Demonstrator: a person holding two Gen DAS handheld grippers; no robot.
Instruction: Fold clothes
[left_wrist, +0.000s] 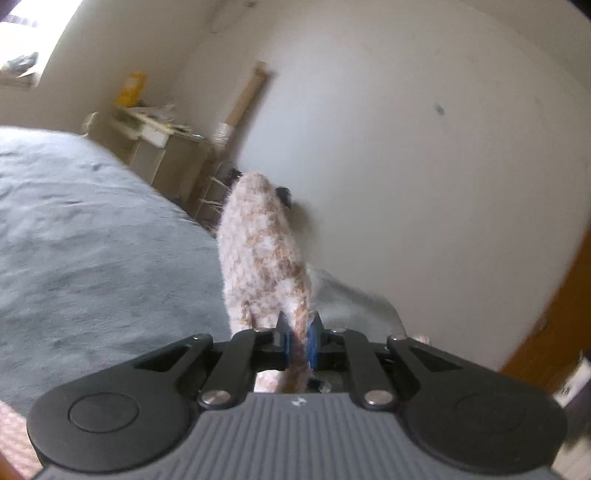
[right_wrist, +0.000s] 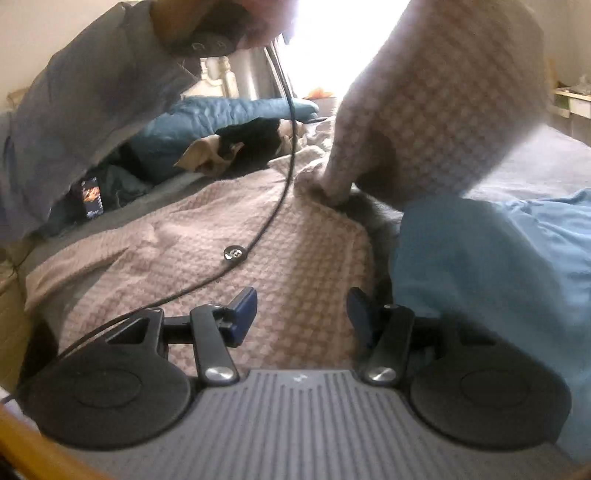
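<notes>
Left gripper (left_wrist: 298, 341) lifting a cardigan (right_wrist: 258, 236) sleeve off the bed (left_wrist: 92, 236)

Left fingers clamped on the fuzzy fabric, running away above the bed. Right gripper (right_wrist: 301, 314) fingers apart, empty, low over the body spread ahead, so right's nearer.

Your left gripper (left_wrist: 298, 341): blue pads, pinching fuzzy cream-and-tan knit garment (left_wrist: 264, 254). Left of garment: grey bedspread (left_wrist: 92, 240). In your right view, garment (right_wrist: 258, 240) shows beige-pink checks; right of it, light blue cloth (right_wrist: 498, 277).
</notes>
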